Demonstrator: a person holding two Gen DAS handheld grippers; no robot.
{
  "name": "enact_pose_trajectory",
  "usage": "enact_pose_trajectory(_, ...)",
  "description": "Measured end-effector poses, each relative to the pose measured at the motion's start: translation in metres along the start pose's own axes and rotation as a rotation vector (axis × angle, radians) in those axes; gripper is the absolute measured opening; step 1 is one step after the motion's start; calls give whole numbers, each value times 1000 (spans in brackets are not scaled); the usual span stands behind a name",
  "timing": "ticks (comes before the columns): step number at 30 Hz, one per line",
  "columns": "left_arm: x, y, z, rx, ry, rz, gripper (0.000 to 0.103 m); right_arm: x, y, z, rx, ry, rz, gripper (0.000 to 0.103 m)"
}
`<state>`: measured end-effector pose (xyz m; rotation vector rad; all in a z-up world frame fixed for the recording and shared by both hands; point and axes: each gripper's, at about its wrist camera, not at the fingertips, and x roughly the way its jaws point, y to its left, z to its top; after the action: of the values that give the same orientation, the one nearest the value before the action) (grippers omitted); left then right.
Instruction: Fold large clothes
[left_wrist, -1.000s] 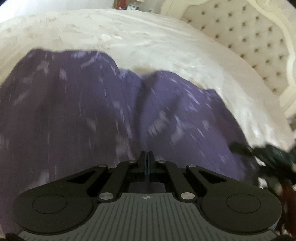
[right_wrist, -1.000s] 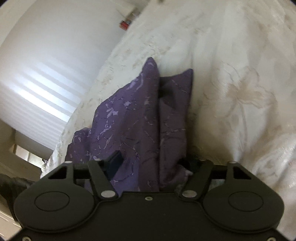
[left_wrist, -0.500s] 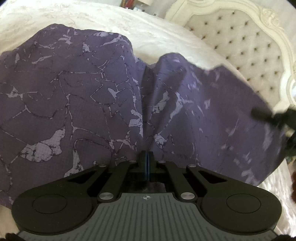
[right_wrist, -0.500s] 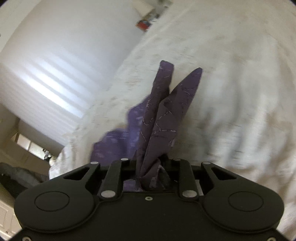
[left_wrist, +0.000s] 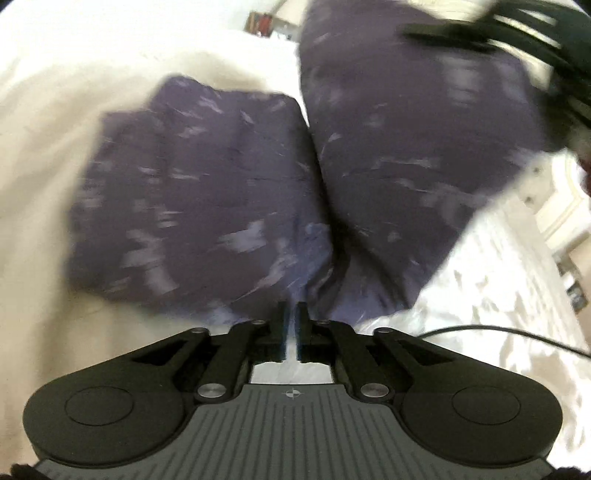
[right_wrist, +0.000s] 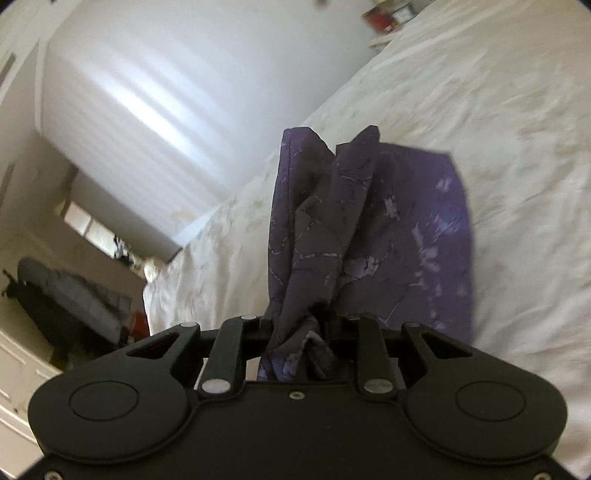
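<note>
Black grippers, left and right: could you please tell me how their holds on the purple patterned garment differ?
Black left gripper: narrow gap, jaws opening, no cloth plainly between them; black right gripper: clamped on a thick bunch of the purple patterned garment. The garment looks blurred before the left gripper, sharp before the right gripper. Both face the cream bedspread.

Purple marbled cloth on a cream bed

The dark purple garment (right_wrist: 373, 236) has pale lilac crack-like veins and splotches all over; the cream bedspread (right_wrist: 480, 103) shows a faint tone-on-tone floral weave, and the matte black plastic grippers (left_wrist: 293, 317) are plain.
</note>
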<state>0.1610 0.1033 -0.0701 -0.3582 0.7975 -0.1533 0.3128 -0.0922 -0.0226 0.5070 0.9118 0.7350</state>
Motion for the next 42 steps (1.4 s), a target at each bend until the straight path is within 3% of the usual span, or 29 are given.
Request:
enact_pose_trajectory(4,-27,7,-10,26,-40,60,9,40,17,-16,-41,50,-39,33)
enact_pose_trajectory(10,-51,22,-16,-22,-101,80,11,77,19,-49,-44,96,-107,38)
enact_pose_trajectory(12,-55,23,-17,-25,-116,91,22,86,21,-58,-56,106,-121,49)
enact_pose_trajectory(15,-64,29,-20,-34,-139,91,23,93,24,-65,-55,111,-73,67)
enact_pose_trajectory(17,-67,30,-20,-32,-155,85,23,93,29,-68,-63,125,7,70)
enact_pose_trajectory(21,-76,20,-12,13,-203,84,24,70,45,-59,-138,98,117,70)
enact_pose_trajectory(24,-83,8,0,77,-248,65,26,43,46,-44,-167,38,134,70)
enact_pose_trajectory(29,-80,-24,34,198,-303,17,39,-9,21,-23,-229,-99,12,70)
enact_pose_trajectory(33,-53,-46,63,292,-303,29,43,-29,-5,-21,-241,-135,-92,68)
enact_pose_trajectory(38,-2,-43,86,324,-236,122,44,-34,-27,-34,-252,-117,-157,61)
enact_pose_trajectory(40,13,-21,78,317,-175,207,44,-30,-31,-40,-267,-90,-168,55)
enact_pose_trajectory(42,28,6,71,290,-105,220,40,-27,-32,-47,-294,-57,-183,50)
